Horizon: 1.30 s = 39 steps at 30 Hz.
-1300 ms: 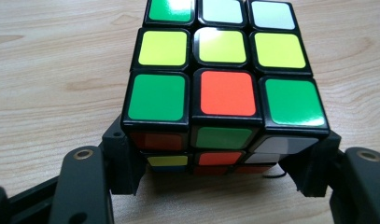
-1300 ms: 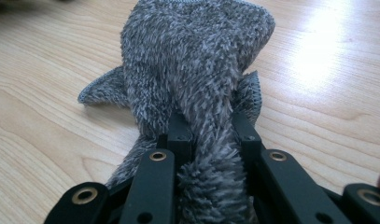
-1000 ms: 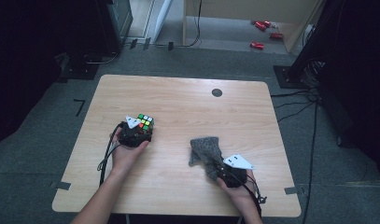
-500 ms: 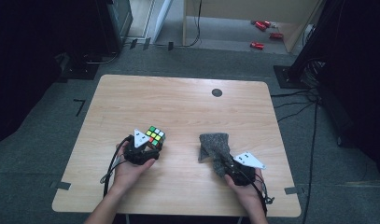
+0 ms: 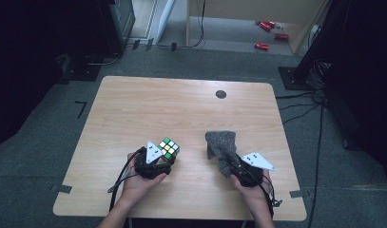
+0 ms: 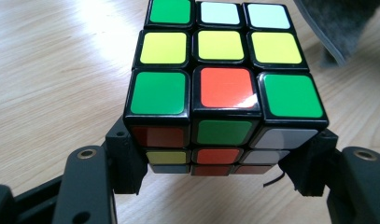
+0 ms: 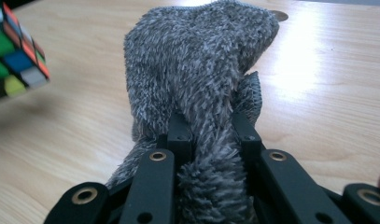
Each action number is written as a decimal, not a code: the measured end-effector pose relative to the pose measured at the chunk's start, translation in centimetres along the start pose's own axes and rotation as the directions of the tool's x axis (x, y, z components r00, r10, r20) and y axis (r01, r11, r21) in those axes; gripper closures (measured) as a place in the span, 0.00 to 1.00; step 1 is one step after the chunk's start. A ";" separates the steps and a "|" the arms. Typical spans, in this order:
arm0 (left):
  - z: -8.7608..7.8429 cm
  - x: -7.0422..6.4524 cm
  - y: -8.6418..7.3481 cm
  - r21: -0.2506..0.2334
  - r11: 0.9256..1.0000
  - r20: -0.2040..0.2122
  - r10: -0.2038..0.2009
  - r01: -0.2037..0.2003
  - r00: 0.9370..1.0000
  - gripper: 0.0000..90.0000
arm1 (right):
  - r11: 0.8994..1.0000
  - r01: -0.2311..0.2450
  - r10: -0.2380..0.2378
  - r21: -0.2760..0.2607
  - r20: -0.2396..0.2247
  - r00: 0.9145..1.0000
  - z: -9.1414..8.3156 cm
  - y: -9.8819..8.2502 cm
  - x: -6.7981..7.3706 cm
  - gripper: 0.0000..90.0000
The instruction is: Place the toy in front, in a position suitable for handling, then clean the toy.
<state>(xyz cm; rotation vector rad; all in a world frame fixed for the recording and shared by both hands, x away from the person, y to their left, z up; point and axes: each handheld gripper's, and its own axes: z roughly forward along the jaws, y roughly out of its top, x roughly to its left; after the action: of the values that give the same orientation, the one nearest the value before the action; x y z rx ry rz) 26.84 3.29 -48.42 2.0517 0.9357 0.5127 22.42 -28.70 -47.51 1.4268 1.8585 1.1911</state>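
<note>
Two forearms come in over the near edge of the table (image 5: 181, 109), each hand wrapped around one hand-held gripper and pointing it away from the person, roughly level with the tabletop. The left hand-held gripper (image 5: 159, 160) sits near the near edge, left of the middle, with its jaws clamped on the two opposite sides of one puzzle cube (image 5: 168, 148); in the left gripper view the cube (image 6: 222, 88) sits between the black jaws, and that view shows its top face in green, white, yellow and red squares. The right hand-held gripper (image 5: 238, 168) sits toward the near right corner, its jaws drawn narrow around a bunched end of one grey fluffy cloth (image 5: 221, 147). In the right gripper view the cloth (image 7: 197, 79) rises forward out of the jaws in a folded hump. Cube and cloth lie side by side, apart. One small dark round disc (image 5: 221, 94) sits near the far edge.
</note>
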 end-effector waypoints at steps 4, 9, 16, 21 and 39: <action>0.0 -0.2 0.0 -0.007 1.000 0.026 0.013 -0.012 1.000 0.39 | 1.000 0.015 -0.015 -0.010 0.000 1.000 -0.2 1.2 0.2 0.84; 0.3 -0.9 -0.1 -0.006 0.999 0.049 0.049 -0.049 0.998 0.39 | 0.999 0.008 -0.009 -0.042 -0.028 1.000 -0.2 2.4 0.9 0.84; 1.1 -2.5 -0.4 0.001 0.994 0.105 0.112 -0.112 0.988 0.39 | 0.999 0.042 -0.044 -0.030 -0.088 0.995 0.5 1.8 2.3 0.82; 1.5 -3.6 -0.7 -0.005 0.986 0.076 0.165 -0.165 0.983 0.39 | 1.000 -0.021 0.021 0.000 -0.203 0.979 0.1 2.4 3.5 0.81; 1.9 -5.5 0.2 0.022 0.975 0.146 0.215 -0.220 0.966 0.39 | 0.988 0.154 -0.150 -0.001 -0.233 0.961 1.2 2.4 10.1 0.80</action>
<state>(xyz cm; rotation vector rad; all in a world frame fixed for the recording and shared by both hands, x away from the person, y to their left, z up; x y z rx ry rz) 24.62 -1.99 -49.54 2.2073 0.6435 0.4587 21.37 -18.65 -44.88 1.1688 2.0988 1.3142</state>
